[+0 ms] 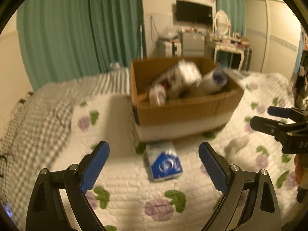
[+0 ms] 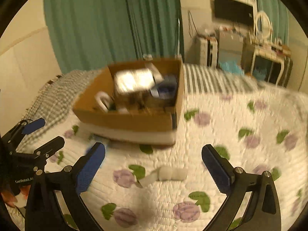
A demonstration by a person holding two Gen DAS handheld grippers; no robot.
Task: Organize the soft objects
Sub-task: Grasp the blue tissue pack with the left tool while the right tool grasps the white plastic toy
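- A white quilted bedspread printed with purple flowers and green leaves (image 1: pixel 123 182) (image 2: pixel 231 134) covers the bed and carries everything else; a grey-and-white checked blanket (image 1: pixel 38 119) (image 2: pixel 50 100) lies along its far left side.
- Teal pleated curtains (image 1: pixel 80 28) (image 2: pixel 107 23) hang behind the bed.
- An open brown cardboard box with a white band along its base (image 1: pixel 184 111) (image 2: pixel 123 121) sits on the quilt. Blurred white and blue packages are piled inside, too smeared to name.
- The left gripper (image 1: pixel 154 165) (image 2: pixel 44 132) hovers above the quilt with its blue-padded jaws spread wide and nothing between them.
- The right gripper (image 2: pixel 154 165) (image 1: pixel 265 117) is likewise spread wide and holds nothing, hanging over the quilt.
- A blue-and-white soft tissue pack (image 1: pixel 163 161) lies flat on the quilt just in front of the box, between and beyond the left gripper's fingers, touching neither.
- A small white rolled cloth (image 2: pixel 171 173) (image 1: pixel 236 144) lies on the quilt in front of the box, between the right gripper's fingers but apart from both.
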